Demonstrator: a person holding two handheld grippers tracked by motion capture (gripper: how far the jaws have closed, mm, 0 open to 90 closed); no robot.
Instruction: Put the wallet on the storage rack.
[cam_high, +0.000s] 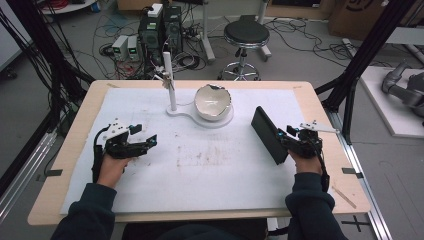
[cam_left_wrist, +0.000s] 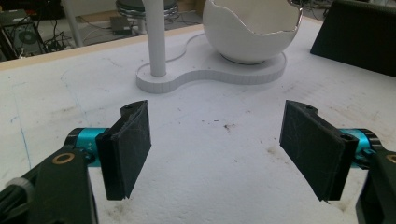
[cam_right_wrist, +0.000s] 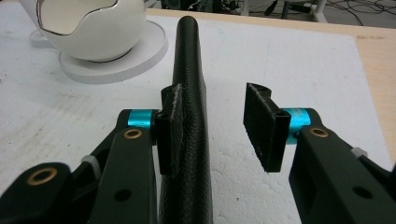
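Observation:
A black flat case (cam_high: 267, 134) stands on its long edge on the white mat, right of centre. My right gripper (cam_high: 286, 143) sits around its near end. In the right gripper view the case (cam_right_wrist: 189, 70) runs away between the jaws of my right gripper (cam_right_wrist: 215, 100). One pad (cam_right_wrist: 170, 126) lies against the case, and the other pad (cam_right_wrist: 264, 126) stands clear of it with a gap. My left gripper (cam_high: 150, 142) rests low over the mat at the left, and its jaws (cam_left_wrist: 217, 135) are wide open with nothing between them.
A white broken-egg-shaped bowl (cam_high: 213, 101) sits on a white stand base (cam_high: 222, 121) with an upright post (cam_high: 170, 80) at the back centre. The white mat (cam_high: 200, 170) covers the wooden table (cam_high: 75, 135). A stool (cam_high: 245, 35) and cables lie on the floor beyond.

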